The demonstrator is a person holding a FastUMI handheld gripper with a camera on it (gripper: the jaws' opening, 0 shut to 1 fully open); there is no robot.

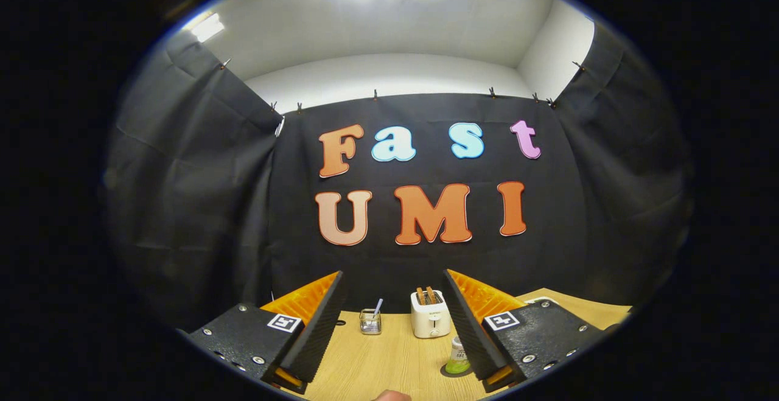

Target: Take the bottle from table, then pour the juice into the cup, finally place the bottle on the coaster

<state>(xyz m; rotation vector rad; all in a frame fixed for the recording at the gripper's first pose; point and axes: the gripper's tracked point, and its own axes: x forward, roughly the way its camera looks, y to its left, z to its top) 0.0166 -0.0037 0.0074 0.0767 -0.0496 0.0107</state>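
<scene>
A small bottle (457, 355) with a white cap and green juice stands upright on the wooden table (377, 358). It is close against the inner side of the right finger (471, 328) and apart from the left finger. A dark round patch (450, 372) lies under it, probably the coaster. My gripper (392, 276) is open, its fingers wide apart and raised above the table, with nothing pressed between them. A clear glass cup (370, 322) holding a straw stands further back, just inside the left finger (316, 328).
A white toaster (430, 322) with two slices in it stands at the back of the table, against the black cloth wall. A pale object (543, 299) peeks out behind the right finger. A small rounded thing (392, 396) shows at the table's near edge.
</scene>
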